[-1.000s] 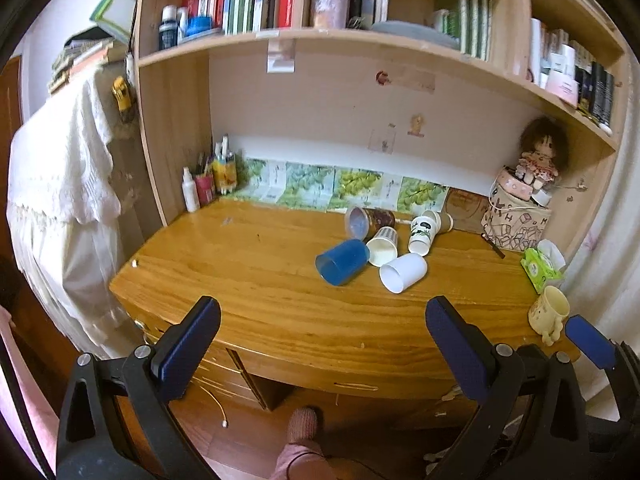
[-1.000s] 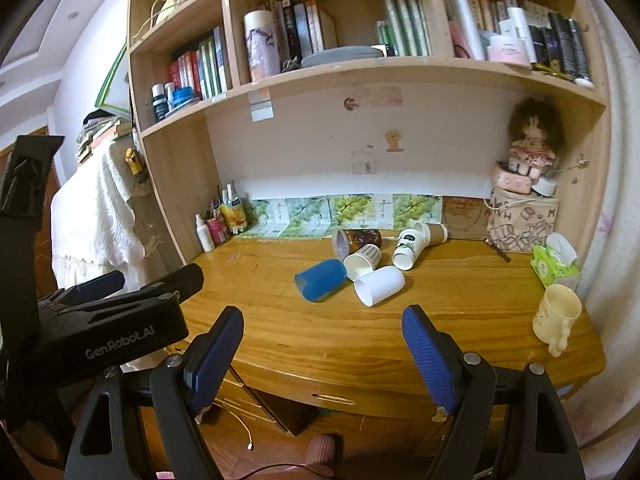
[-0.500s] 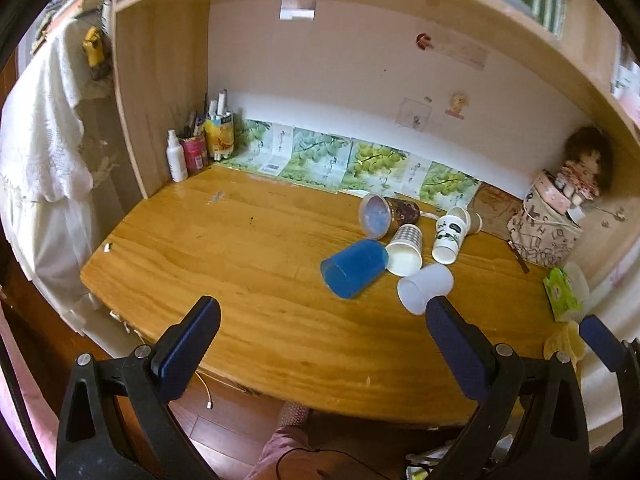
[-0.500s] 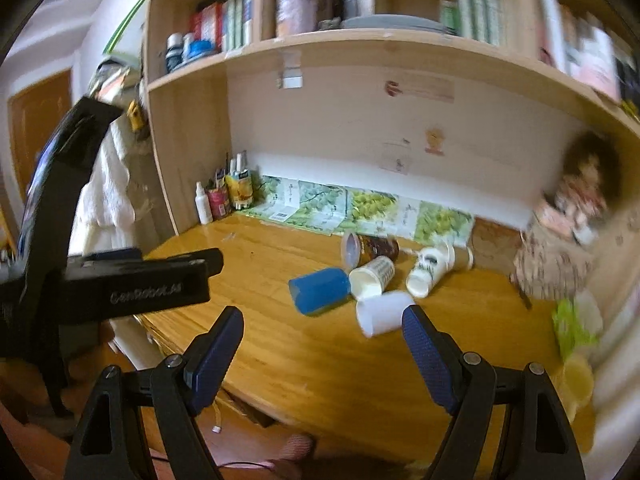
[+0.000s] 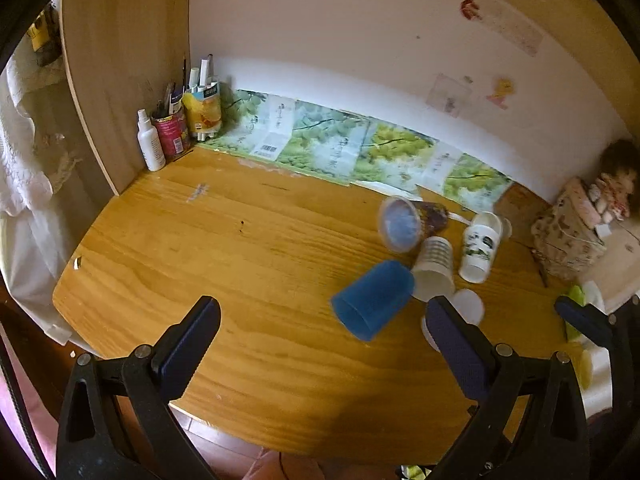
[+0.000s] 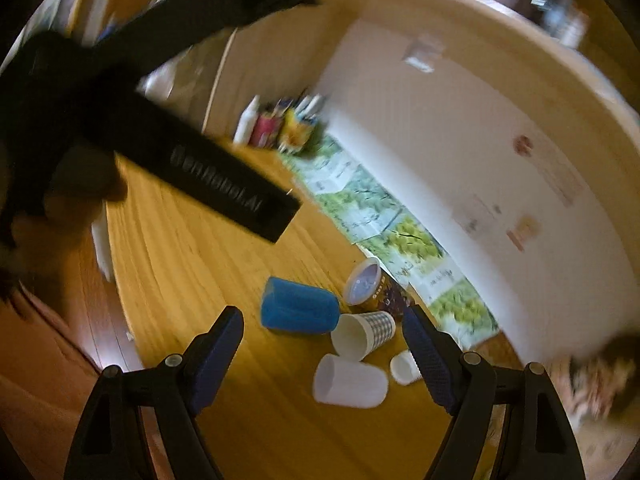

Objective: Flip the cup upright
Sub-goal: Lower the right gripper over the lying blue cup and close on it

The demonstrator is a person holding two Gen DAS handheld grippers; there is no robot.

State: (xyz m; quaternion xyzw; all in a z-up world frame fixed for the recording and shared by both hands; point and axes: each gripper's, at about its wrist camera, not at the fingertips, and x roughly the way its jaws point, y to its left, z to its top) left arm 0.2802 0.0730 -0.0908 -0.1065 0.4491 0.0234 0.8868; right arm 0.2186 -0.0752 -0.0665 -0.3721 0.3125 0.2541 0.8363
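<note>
The left gripper (image 5: 322,326) hangs over the near part of the desk (image 5: 224,240) with its two fingers spread wide apart and nothing between them. Just ahead of it and a little to the right lies the blue cup (image 5: 373,299), on its side with its open mouth turned toward the camera. The right gripper (image 6: 323,339) is likewise wide apart and empty, tilted over the same cluster (its view is blurred). In that view the blue cup (image 6: 298,311) lies on its side just beyond the left finger.

Behind the blue cup, touching or nearly touching it, a checked paper cup (image 5: 434,270) also lies on its side. Farther back is a dark printed cup (image 5: 408,224), tipped over with its mouth facing forward. To the right lies a white cup with a green print (image 5: 480,246). A plain white cup (image 6: 350,380) lies on its side nearest the right gripper, between its fingers in the picture.

At the back left corner of the desk stand a white spray bottle (image 5: 150,146) and two holders of pens (image 5: 188,114). A strip of green printed paper (image 5: 360,148) runs along the wall. At the far right sits a patterned box with a doll (image 5: 576,232) on it.
</note>
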